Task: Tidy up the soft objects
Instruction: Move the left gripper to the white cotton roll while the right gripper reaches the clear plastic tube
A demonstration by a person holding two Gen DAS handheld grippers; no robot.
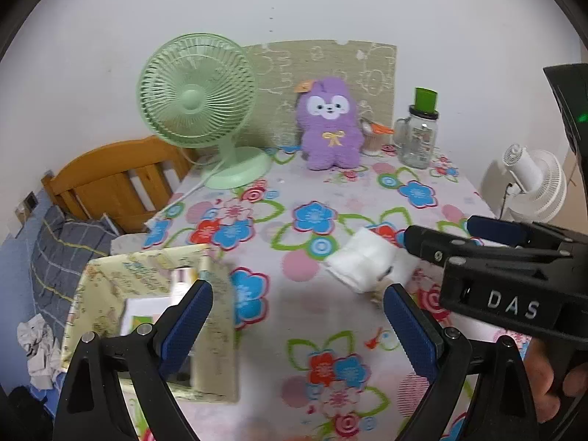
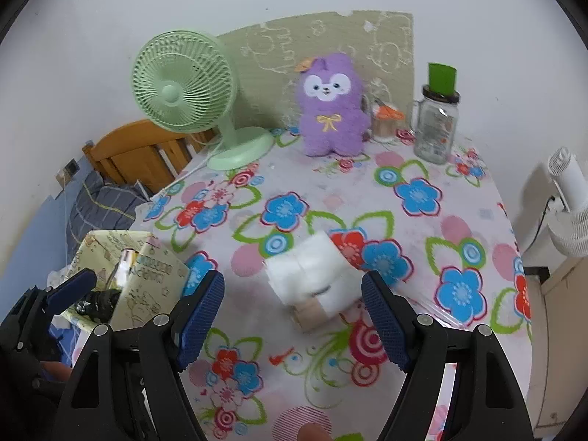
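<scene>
Both my grippers gape empty: white folded cloth (image 2: 312, 268) lies on the floral table (image 2: 422, 228) dead ahead of my right gripper (image 2: 292, 316), nearer than my left gripper (image 1: 297, 323), which faces the patterned box (image 1: 147, 294).

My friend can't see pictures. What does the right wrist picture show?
Open right tongs hover over a flowery tablecloth, pointing at a white soft bundle lying between their fingers, not gripped. Behind stand a purple plush toy, a green fan and a glass jar.
</scene>
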